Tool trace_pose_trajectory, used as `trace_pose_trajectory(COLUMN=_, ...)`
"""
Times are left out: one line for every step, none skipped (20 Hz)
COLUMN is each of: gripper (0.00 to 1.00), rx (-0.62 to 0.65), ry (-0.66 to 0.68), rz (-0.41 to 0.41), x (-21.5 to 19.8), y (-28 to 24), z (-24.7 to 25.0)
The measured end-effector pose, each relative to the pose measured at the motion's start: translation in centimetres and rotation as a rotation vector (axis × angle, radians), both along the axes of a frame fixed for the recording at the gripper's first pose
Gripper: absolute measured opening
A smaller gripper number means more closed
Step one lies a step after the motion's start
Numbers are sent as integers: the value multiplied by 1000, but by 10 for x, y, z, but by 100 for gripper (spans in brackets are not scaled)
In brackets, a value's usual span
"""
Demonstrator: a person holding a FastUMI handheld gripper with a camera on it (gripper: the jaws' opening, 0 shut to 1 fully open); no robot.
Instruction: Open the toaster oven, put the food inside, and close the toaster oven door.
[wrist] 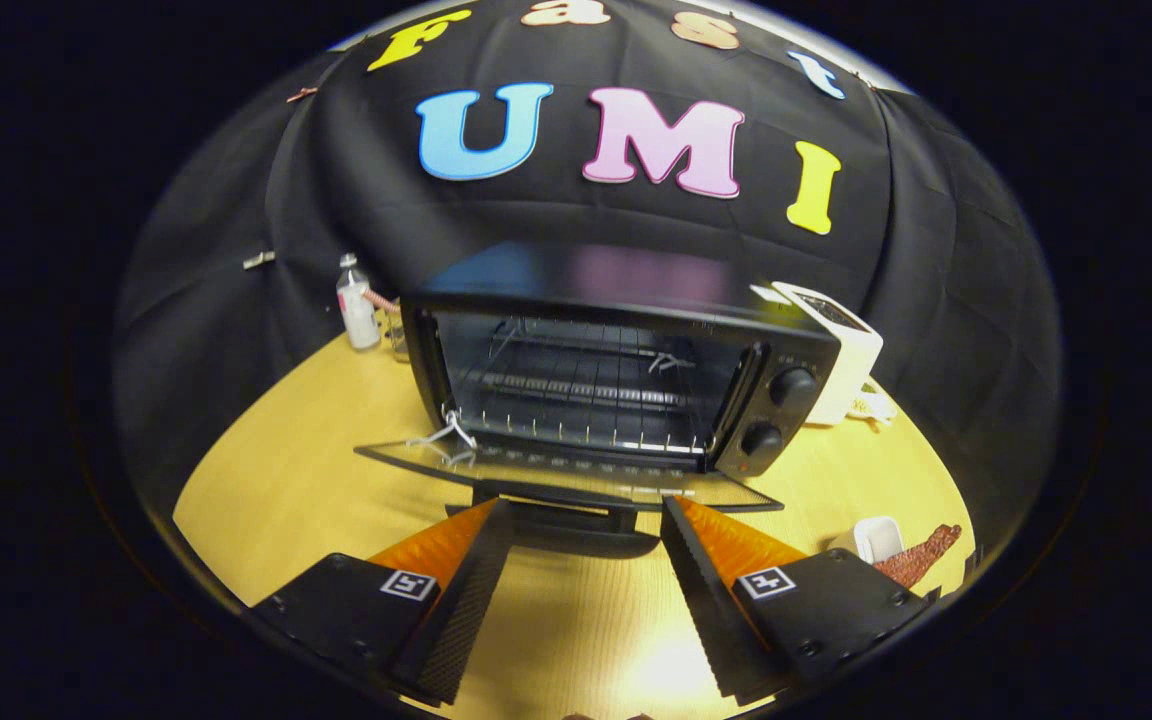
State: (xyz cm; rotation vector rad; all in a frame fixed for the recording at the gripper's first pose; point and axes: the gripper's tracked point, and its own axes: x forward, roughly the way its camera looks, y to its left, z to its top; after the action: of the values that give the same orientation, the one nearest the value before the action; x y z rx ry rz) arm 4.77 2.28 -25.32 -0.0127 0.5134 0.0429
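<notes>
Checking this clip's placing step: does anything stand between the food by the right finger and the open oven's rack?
Nothing visible does. The toaster oven door lies folded down, the wire rack is bare. The reddish-brown food lies on the wooden table beside a small white dish, off to the oven's side. The gripper is open, its fingers either side of the door handle.

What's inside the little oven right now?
The toaster oven holds just a wire rack; no food on it. Its door hangs open beyond the open gripper. The far back corners are too dark to see.
</notes>
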Motion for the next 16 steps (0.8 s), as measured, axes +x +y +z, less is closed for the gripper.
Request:
trace_pose_trajectory(gripper=94, rx=-3, ry=21, rz=8, x=-5, y=1, z=-11)
trace_pose_trajectory(gripper=95, rx=-7, ry=39, rz=13, x=-10, y=2, z=-22)
trace_pose_trajectory(gripper=96, rx=-4, ry=62, rz=20, x=-15, y=3, z=-32)
trace_pose_trajectory(gripper=96, rx=0, ry=89, rz=30, x=-20, y=5, z=-44)
trace_pose_trajectory(gripper=96, rx=-4, ry=113, rz=36, x=-24, y=5, z=-53)
trace_pose_trajectory(gripper=97, rx=-12, ry=124, rz=36, x=-27, y=3, z=-56)
trace_pose_trajectory(gripper=97, rx=-12, ry=119, rz=40, x=-31, y=1, z=-54)
trace_pose_trajectory(gripper=97, rx=-10, ry=108, rz=43, x=-36, y=2, z=-49)
trace_pose_trajectory(gripper=97, rx=-10, ry=97, rz=44, x=-43, y=-1, z=-41)
trace_pose_trajectory(gripper=97, rx=-8, ry=85, rz=45, x=-48, y=-4, z=-30)
trace_pose_trajectory(gripper=97, rx=-4, ry=73, rz=41, x=-53, y=-10, z=-18)
trace_pose_trajectory(gripper=97, rx=2, ry=62, rz=38, x=-58, y=-17, z=-8)
trace_pose_trajectory(gripper=97, rx=6, ry=44, rz=34, x=-63, y=-26, z=6)
trace_pose_trajectory(gripper=97, rx=7, ry=27, rz=38, x=-64, y=-37, z=21)
trace_pose_trajectory(gripper=97, rx=9, ry=13, rz=44, x=-65, y=-49, z=36)
trace_pose_trajectory(gripper=97, rx=22, ry=-3, rz=49, x=-66, y=-60, z=51)
